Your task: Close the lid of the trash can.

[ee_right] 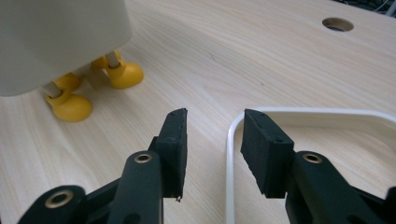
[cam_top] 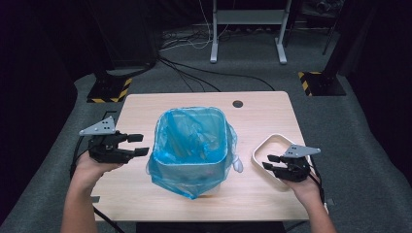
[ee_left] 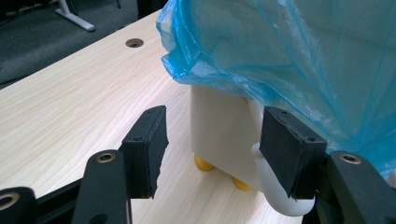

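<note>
A: what's the right gripper (ee_right: 212, 140) on?
B: thin white rounded-square ring (cam_top: 275, 141) on pale wood table (cam_top: 145, 104), rim btwn 2 parted jaws, no pinch. Left gripper (ee_left: 212, 144) gaping beside cream bin (ee_left: 219, 130), crinkly blue bag (cam_top: 192, 145).

Bench (cam_top: 141, 104) – pale wood grain w/ 1 dark round hole (cam_top: 237, 104). Bin (ee_left: 219, 135) cream-white, 2 yellow feet (ee_right: 70, 105) visible in right gripper view. Bin liner (cam_top: 194, 141) translucent blue. Ring frame (cam_top: 272, 141) white. Left gripper (cam_top: 142, 144) & right gripper (cam_top: 270, 162) – black jaws, grey plates on top, brass-coloured rivets. Floor (cam_top: 369, 126) grey carpet; yellow/black hazard stripes (cam_top: 306, 80) on stand bases.
</note>
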A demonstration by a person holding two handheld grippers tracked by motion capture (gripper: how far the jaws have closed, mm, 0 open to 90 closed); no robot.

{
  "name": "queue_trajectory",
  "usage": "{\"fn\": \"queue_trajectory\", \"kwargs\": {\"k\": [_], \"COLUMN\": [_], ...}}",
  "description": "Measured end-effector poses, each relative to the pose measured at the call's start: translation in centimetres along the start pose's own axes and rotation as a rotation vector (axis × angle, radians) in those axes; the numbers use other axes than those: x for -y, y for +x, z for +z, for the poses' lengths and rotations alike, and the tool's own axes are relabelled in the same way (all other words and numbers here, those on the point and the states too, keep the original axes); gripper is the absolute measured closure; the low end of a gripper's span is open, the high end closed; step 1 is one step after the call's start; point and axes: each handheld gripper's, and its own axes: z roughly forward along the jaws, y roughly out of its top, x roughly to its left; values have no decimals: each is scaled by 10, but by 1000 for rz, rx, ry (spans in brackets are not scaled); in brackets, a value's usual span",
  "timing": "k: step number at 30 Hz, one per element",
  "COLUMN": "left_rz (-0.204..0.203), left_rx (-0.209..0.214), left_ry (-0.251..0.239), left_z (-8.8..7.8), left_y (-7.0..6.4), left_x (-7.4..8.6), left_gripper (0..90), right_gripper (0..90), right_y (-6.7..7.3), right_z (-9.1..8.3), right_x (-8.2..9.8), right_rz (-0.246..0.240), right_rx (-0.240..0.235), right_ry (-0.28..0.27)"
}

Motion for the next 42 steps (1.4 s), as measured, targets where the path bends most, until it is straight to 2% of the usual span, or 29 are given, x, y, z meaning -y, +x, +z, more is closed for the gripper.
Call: {"fn": "queue_trajectory", "kwargs": {"k": [10,21,29,34,42], "left_rz": [6,-1,0,1,-1], "left_rx": [-16,-47,-51,-52,-54], "left_ry": [13,42,52,54,52], "left_z": [2,2,3,3,2], "left_y": [-2,1,1,1,2], "left_x": [0,3,4,4,4], "left_gripper": [408,408,407,407,407], "right_gripper": [649,695,729,797,841], "right_y": [-9,-16,-15,-14,-14], "right_z": [11,22,27,31,33], "right_x": [16,30,33,35,34], "right_rz": [31,68,55,34,32], "right_rx": [3,-5,4,14,14], "right_ry": [39,136,202,252,277]}}
